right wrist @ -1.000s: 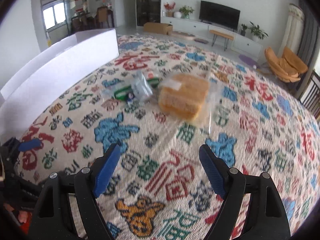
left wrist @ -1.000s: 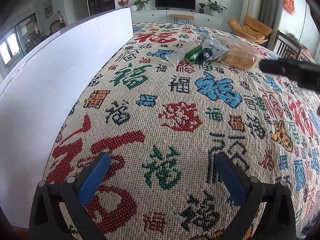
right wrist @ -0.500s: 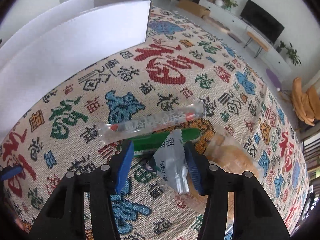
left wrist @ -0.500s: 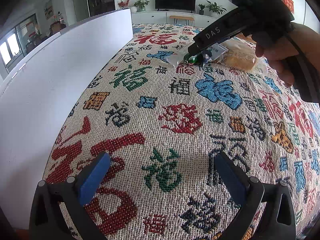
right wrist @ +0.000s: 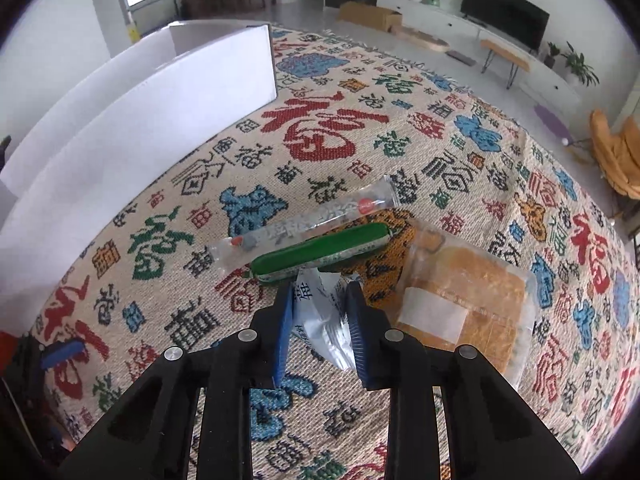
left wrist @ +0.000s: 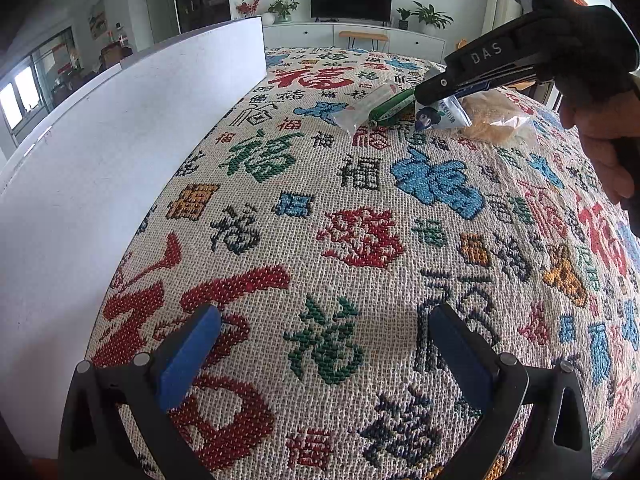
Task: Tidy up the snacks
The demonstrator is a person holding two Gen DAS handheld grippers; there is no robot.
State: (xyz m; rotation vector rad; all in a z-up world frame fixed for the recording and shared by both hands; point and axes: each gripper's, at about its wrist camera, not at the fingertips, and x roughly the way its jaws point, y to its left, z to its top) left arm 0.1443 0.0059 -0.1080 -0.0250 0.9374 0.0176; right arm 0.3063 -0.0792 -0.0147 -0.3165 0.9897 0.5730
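Several snacks lie together on the patterned cloth: a clear long packet [right wrist: 308, 216], a green sausage stick [right wrist: 324, 252], a small silver-white packet [right wrist: 320, 316] and a bagged bread cake [right wrist: 464, 304]. My right gripper [right wrist: 318, 328] is shut on the silver-white packet, its blue pads [right wrist: 282, 332] pressing both sides. In the left wrist view the right gripper [left wrist: 424, 98] sits over the silver-white packet [left wrist: 438, 114] beside the green stick [left wrist: 392, 108]. My left gripper [left wrist: 320, 354] is open and empty, low over the cloth near the front.
A tall white box [left wrist: 120, 140] stands along the left side of the table; it also shows in the right wrist view [right wrist: 140, 108]. The patterned cloth [left wrist: 360, 240] covers the table. A TV cabinet and chairs stand far behind.
My right gripper came down onto the snack pile and closed its jaws on the silver-white packet. The left gripper has not moved.
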